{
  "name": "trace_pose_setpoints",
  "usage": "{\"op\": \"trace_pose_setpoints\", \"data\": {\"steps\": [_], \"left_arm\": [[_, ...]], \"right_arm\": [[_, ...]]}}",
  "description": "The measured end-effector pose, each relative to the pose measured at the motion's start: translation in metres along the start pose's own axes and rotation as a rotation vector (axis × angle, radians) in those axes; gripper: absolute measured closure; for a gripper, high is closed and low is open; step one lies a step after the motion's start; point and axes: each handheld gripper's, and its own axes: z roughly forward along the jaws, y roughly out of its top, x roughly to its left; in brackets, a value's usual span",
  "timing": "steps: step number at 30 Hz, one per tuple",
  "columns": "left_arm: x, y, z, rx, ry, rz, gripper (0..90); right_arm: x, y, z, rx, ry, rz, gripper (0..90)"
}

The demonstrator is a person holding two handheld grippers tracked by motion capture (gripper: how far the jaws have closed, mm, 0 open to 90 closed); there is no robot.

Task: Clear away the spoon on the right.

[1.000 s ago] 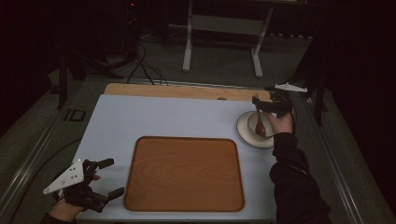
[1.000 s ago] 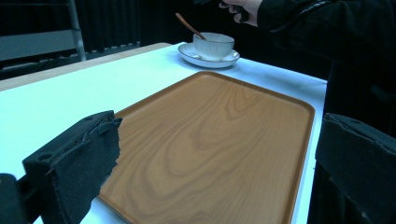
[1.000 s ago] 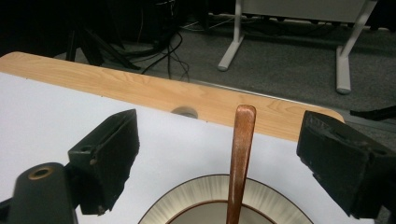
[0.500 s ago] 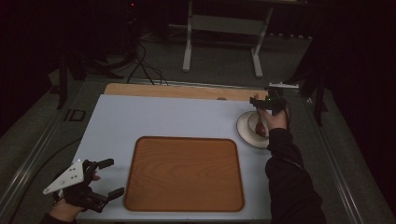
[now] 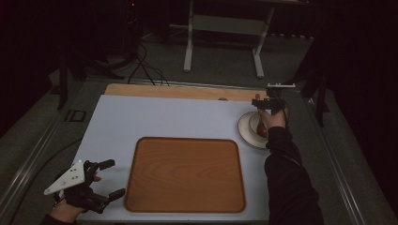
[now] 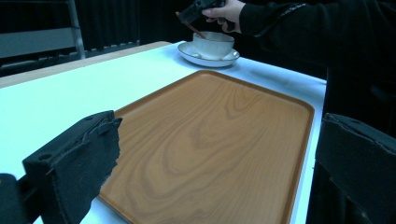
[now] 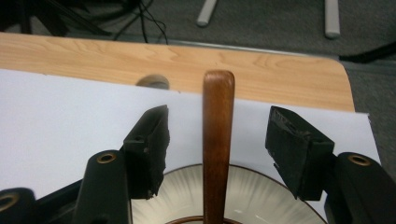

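Our right gripper [image 7: 217, 149] straddles the wooden spoon handle [image 7: 218, 140] above the saucer [image 7: 252, 196], jaws wide, untouching; stiff, light, slick, so we'd pinch mid-handle.

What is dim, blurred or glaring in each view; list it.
High view: dark surroundings, the white table mat evenly lit, no glare. Left gripper view: near black jaws blurred, brown wooden tray sharp with soft sheen. Right gripper view: brown wooden spoon handle slightly soft, close to the lens.
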Motion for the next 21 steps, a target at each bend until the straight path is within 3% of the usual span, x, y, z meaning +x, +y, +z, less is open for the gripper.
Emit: {"op": "trace_pose_setpoints", "data": {"steps": [11, 21], "left_arm": [[0.000, -0.001, 0.001, 0.001, -0.003, -0.005, 0.0], [0.001, -0.001, 0.001, 0.011, -0.007, -0.009, 0.0]], "right_arm": [[-0.003, -0.002, 0.011, 0.041, -0.022, 0.005, 51.2], [-0.001, -0.003, 0.014, 0.067, -0.012, 0.010, 74.4]]}}
